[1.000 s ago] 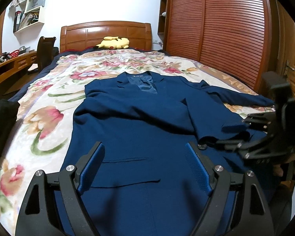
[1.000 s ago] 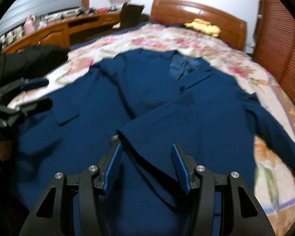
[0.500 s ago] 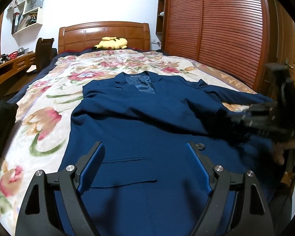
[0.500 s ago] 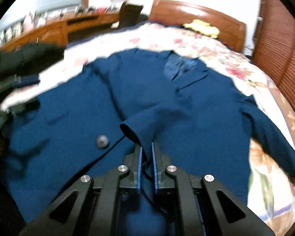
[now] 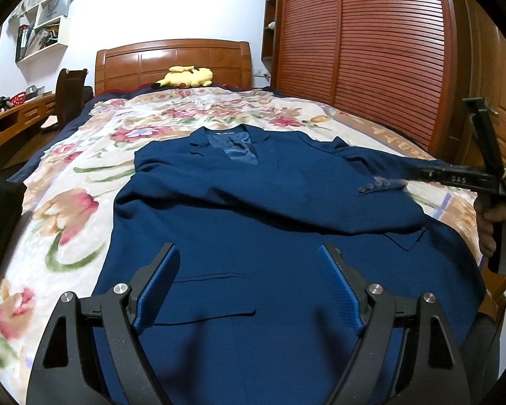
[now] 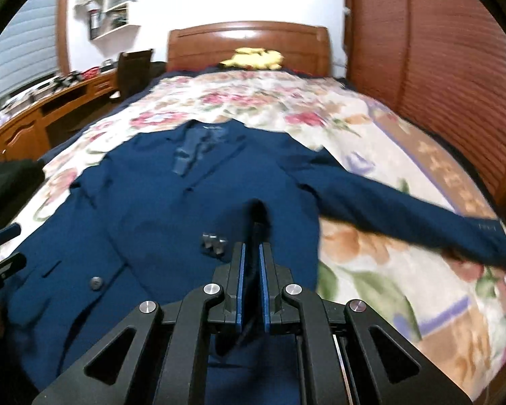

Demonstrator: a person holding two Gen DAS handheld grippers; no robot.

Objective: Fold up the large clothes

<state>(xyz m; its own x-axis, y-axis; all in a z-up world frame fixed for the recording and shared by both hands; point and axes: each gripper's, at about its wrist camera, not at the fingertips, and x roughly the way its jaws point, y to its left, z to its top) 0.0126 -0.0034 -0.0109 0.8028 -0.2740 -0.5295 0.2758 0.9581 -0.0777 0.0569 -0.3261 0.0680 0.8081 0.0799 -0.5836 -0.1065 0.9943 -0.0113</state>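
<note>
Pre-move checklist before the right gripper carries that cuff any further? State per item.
1. Right gripper grip: ok. Its fingers are shut on the sleeve cuff, with the cuff buttons just beside them.
2. Depth of that pinch: cannot tell, the right wrist view is blurred.
3. Left gripper free: ok. It is open with nothing between its fingers, over the jacket's lower front.
4. Jacket laid out: ok. It lies front up on the floral blanket, collar toward the headboard.
5. Other sleeve folded in: not ok. It stretches sideways across the blanket.
6. Plush toy clear of the jacket: ok, it sits up by the headboard.
</note>
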